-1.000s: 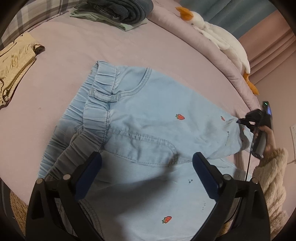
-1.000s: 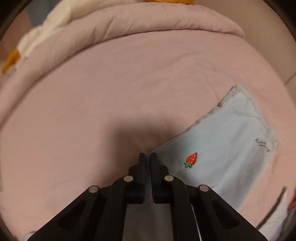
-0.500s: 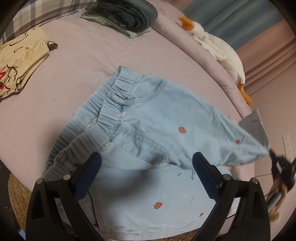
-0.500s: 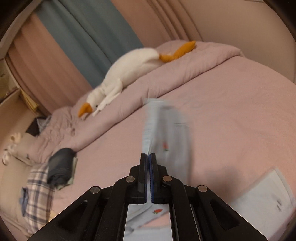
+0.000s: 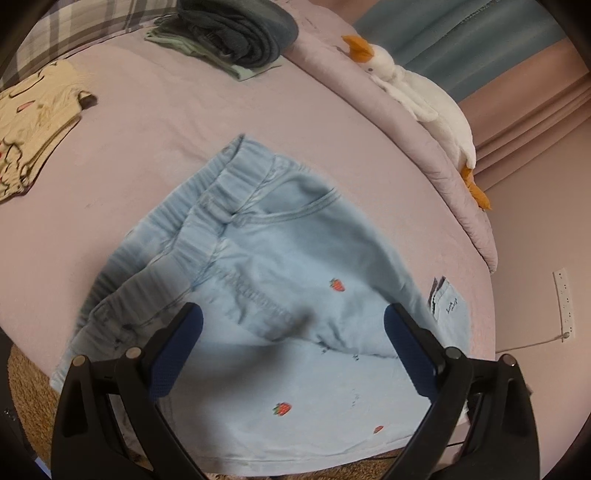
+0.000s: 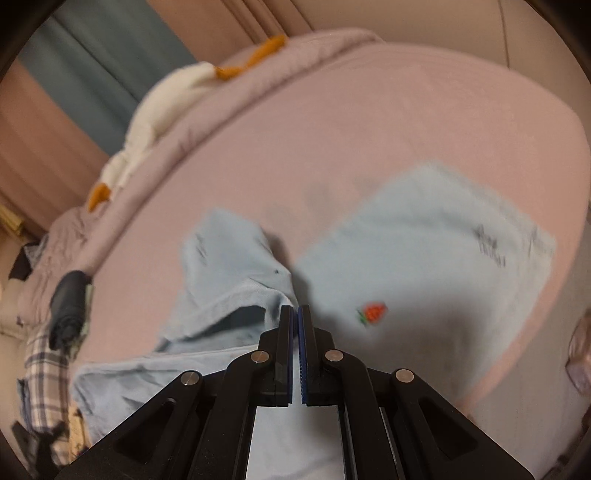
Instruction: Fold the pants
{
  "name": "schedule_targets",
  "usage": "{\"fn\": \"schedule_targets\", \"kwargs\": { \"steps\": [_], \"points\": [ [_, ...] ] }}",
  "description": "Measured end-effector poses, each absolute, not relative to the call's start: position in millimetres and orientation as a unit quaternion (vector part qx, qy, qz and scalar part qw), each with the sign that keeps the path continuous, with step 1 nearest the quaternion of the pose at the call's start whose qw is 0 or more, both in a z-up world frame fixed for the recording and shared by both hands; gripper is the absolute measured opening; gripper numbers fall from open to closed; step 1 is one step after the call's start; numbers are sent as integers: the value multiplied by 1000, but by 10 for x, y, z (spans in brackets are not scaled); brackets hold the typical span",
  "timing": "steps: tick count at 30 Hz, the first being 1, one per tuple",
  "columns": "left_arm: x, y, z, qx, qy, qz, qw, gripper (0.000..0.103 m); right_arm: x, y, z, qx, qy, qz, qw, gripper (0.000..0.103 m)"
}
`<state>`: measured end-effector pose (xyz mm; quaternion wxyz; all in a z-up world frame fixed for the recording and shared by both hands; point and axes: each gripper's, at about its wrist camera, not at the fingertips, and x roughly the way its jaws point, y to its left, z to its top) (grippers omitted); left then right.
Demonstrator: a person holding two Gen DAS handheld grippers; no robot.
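Light blue denim pants (image 5: pixel 280 280) with red strawberry prints lie on the pink bed, elastic waistband toward the far left. One leg is folded over the other. My left gripper (image 5: pixel 291 343) is open and empty, hovering above the crotch and thigh area. My right gripper (image 6: pixel 295 314) is shut on the hem edge of one pant leg (image 6: pixel 236 280), holding it low over the other leg (image 6: pixel 424 251). The right gripper does not show in the left wrist view.
A stack of folded dark and green clothes (image 5: pixel 236 33) sits at the far side. A cream printed garment (image 5: pixel 33 122) lies at the left. A white goose plush (image 5: pixel 417 92) rests on the rolled duvet at the back right. Brown carpet (image 5: pixel 26 398) borders the bed's near edge.
My right gripper has carried the pant leg hem up and across toward the left, then down over the other leg. The pants now lie more bunched; the left gripper stays open above them.
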<state>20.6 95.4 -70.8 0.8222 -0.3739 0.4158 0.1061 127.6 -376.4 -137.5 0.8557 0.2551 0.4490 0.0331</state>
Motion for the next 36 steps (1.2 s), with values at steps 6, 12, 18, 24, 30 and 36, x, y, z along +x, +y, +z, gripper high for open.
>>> {"fn": "schedule_targets", "kwargs": {
  "steps": [6, 12, 18, 24, 30, 36],
  "points": [
    [584, 919, -740, -389, 432, 90, 808, 99, 1291, -3691, -1522, 260, 468, 30, 844, 3],
    [1071, 844, -854, -413, 452, 76, 787, 98, 1289, -3631, -1549, 253, 465, 32, 848, 3],
    [1288, 911, -1094, -403, 463, 107, 782, 31, 1224, -3701, -1602, 260, 461, 40, 847, 3],
    [831, 917, -916, -427, 426, 55, 796, 9, 1210, -3679, -1544, 239, 462, 38, 853, 3],
    [65, 808, -522, -417, 390, -16, 821, 8, 1167, -3580, -1291, 182, 440, 25, 879, 3],
    [-388, 596, -1007, -400, 464, 5, 790, 9, 1187, -3531, -1264, 134, 450, 24, 883, 3]
  ]
}}
